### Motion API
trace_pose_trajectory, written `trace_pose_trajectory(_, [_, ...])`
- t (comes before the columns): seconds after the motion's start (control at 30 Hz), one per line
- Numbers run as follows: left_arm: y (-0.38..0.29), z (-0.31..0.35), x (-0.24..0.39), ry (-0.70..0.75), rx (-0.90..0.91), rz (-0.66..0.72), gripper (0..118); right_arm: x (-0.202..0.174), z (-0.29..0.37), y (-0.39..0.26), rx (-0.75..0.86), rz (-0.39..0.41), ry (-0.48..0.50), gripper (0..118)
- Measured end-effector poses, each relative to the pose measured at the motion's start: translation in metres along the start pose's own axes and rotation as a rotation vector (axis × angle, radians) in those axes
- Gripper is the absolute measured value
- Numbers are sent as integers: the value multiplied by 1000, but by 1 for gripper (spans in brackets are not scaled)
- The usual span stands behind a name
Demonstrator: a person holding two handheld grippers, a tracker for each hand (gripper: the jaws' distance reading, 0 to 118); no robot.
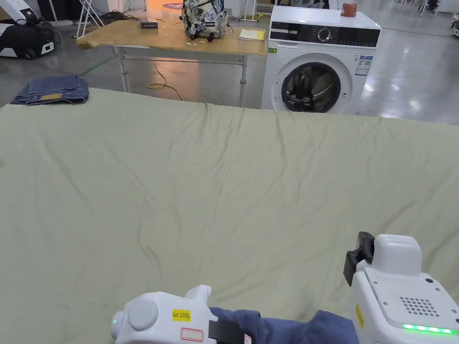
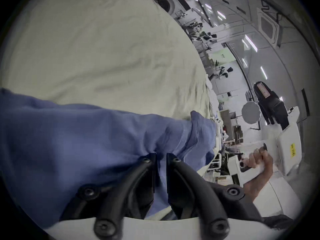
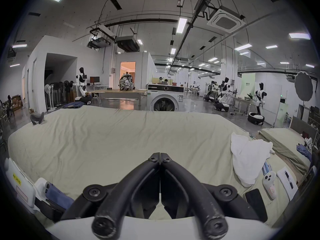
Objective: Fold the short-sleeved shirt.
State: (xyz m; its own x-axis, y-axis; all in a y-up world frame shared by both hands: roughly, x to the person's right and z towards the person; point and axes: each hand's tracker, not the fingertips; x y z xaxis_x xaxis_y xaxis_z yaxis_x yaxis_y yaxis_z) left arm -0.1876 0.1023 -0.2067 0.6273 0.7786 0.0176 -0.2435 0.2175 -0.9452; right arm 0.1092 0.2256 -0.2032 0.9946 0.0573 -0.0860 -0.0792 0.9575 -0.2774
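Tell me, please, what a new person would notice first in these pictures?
First, the blue shirt, bunched at the near edge of the wide pale green bed sheet and pinched by the left gripper. The right gripper hangs shut and empty above the sheet. Behind stands a white washing machine.

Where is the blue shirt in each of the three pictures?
Head view: the blue shirt is at the bottom edge, between the two grippers.
Left gripper view: it fills the lower left, pinched in the left claw.
Right gripper view: a bit of it shows at the lower left, beside the left gripper.
Shared landmark: the washing machine past the far edge of the green sheet.
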Motion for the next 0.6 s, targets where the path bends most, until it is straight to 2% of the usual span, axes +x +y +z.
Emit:
trace_pose_trajectory(0.13, [-1, -6, 5, -25, 16, 45, 8, 0, -2, -2, -10, 1, 4, 0])
trace_pose_trajectory(0.37, [-11, -14, 33, 34, -77, -100, 8, -1, -3, -2, -14, 6, 7, 0])
trace_pose_trajectory(0.43, [-12, -12, 35, 31, -71, -92, 8, -1, -3, -2, -15, 4, 7, 0])
trace_pose_trajectory(0.6, [-5, 48, 34, 2, 36, -93, 8, 0, -1, -1, -12, 1, 16, 0])
